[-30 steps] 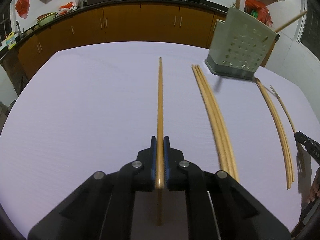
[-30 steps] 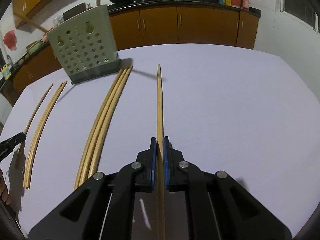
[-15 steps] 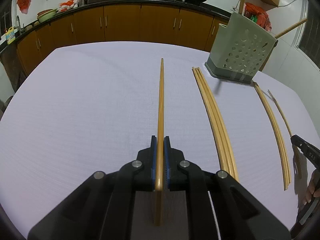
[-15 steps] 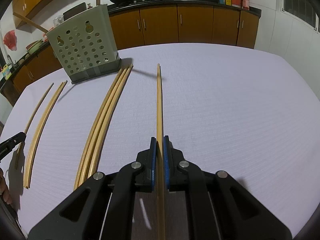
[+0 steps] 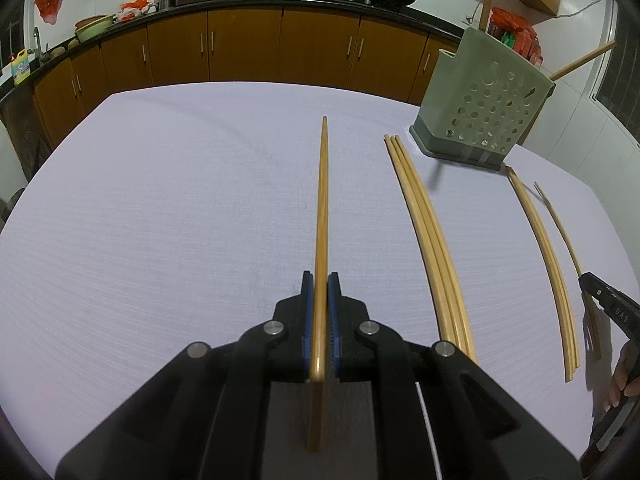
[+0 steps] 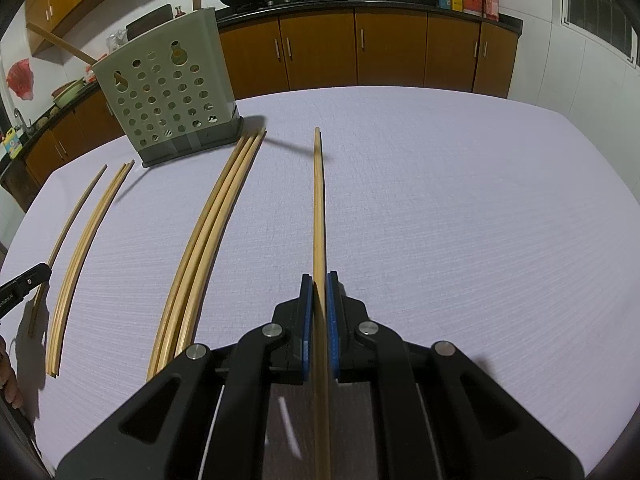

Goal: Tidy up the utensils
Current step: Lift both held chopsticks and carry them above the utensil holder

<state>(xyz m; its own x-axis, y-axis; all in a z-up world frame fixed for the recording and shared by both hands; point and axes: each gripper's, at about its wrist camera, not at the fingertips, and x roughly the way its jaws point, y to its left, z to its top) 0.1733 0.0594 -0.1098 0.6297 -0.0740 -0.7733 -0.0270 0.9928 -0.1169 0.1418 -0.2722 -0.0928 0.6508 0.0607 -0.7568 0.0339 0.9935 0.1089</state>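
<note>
One chopstick [image 5: 321, 208] was gripped in the left claw [image 5: 320, 280], another chopstick [image 6: 319, 208] in the right claw [image 6: 319, 280], above the bench [image 5: 160, 200].

Two wrist cameras, both looking down and forward across your table.
Each sits close behind its gripper, facing the table's far edge and the brown kitchen cabinets [image 5: 244, 46]. Both views share the perforated grey-green plastic utensil holder [image 5: 486, 114] [image 6: 168, 100] and three loose wooden chopsticks [image 5: 430, 232] [image 6: 208, 232].
</note>
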